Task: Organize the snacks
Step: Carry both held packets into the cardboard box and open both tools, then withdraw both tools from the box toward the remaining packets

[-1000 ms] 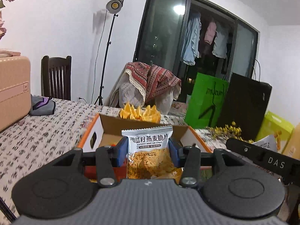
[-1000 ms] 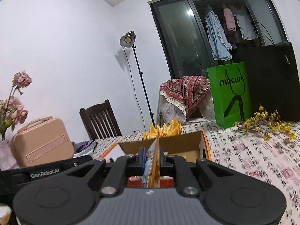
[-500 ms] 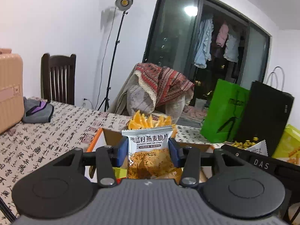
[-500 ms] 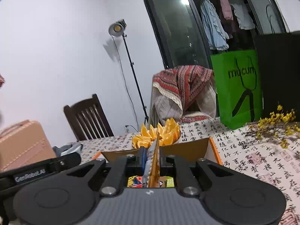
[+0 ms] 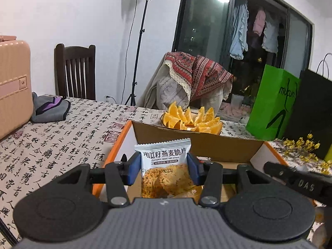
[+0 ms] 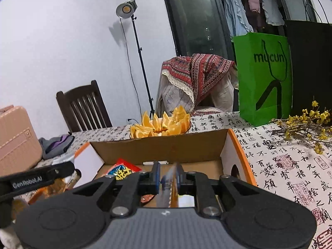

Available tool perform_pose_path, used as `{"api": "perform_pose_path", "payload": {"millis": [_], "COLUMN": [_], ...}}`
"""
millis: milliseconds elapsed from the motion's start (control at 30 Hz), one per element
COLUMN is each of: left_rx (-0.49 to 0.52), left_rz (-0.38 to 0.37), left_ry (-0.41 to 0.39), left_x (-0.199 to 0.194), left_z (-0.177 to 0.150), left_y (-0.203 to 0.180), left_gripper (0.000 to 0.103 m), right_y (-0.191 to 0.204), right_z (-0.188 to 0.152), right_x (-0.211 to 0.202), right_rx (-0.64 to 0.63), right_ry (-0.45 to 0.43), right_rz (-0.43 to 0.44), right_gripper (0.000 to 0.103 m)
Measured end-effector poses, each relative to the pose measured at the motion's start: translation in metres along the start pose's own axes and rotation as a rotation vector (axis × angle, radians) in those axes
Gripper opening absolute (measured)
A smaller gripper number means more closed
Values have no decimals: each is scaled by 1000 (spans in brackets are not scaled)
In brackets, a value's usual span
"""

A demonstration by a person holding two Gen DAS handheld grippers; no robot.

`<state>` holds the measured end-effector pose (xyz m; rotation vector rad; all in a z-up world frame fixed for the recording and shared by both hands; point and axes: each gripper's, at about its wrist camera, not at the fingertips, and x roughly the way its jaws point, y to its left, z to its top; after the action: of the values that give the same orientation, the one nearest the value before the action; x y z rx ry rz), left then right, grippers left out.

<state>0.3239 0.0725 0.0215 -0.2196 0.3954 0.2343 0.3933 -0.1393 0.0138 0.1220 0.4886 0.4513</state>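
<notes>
My left gripper (image 5: pixel 162 167) is shut on a white and orange oat crisp packet (image 5: pixel 165 166), held upright over the open cardboard box (image 5: pixel 197 145) with orange edges. My right gripper (image 6: pixel 168 176) holds a thin snack packet (image 6: pixel 169 186) edge-on, tilted, over the same box (image 6: pixel 161 147); its jaws look slightly parted around the packet. A red and blue snack packet (image 6: pixel 122 169) lies inside the box at the left. The other gripper shows at the right edge of the left wrist view and the left edge of the right wrist view.
A plate of orange slices (image 5: pixel 191 120) sits just behind the box. A pink case (image 5: pixel 12 87) and grey pouch (image 5: pixel 49 108) lie left. Green (image 6: pixel 263 76) and black bags and yellow flower twigs (image 6: pixel 307 126) stand right. A wooden chair (image 5: pixel 74 70) is beyond the table.
Both grippers have moved forward and down over the box with their packets. The right packet now tilts and the right jaws look a little wider.
</notes>
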Motion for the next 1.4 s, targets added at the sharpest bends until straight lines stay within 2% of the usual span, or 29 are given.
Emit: {"api": "perform_pose_path", "payload": {"millis": [33, 100, 133, 233, 567, 867, 1100, 1400], "left_rx": [-7, -25, -28, -42, -19, -17, 27, 79], "left_rz": [-4, 10, 16, 2, 30, 23, 10, -5], "left_ry": [-6, -36, -52, -83, -88, -135, -137, -130], "left_x": [-2, -7, -9, -16, -29, -77, -116, -161], "left_z": [0, 0, 0, 2, 8, 18, 3, -28], "left_y": [1, 3, 3, 5, 1, -1, 2, 14], "left_gripper": [77, 96, 103, 103, 103, 103, 103, 103], "right_y": [0, 0, -1, -4, 2, 15, 15, 10], "right_z": [0, 0, 0, 1, 4, 8, -5, -41], "right_x": [-2, -4, -5, -12, -23, -61, -102, -154], "right_rx": [0, 0, -2, 5, -33, -97, -126, -132], "right_ry": [4, 2, -4, -24, -46, -79, -83, -62], "right_rz": [1, -19, -27, -24, -39, -56, -68, -56], "right_gripper": [36, 80, 86, 102, 103, 103, 103, 103]}}
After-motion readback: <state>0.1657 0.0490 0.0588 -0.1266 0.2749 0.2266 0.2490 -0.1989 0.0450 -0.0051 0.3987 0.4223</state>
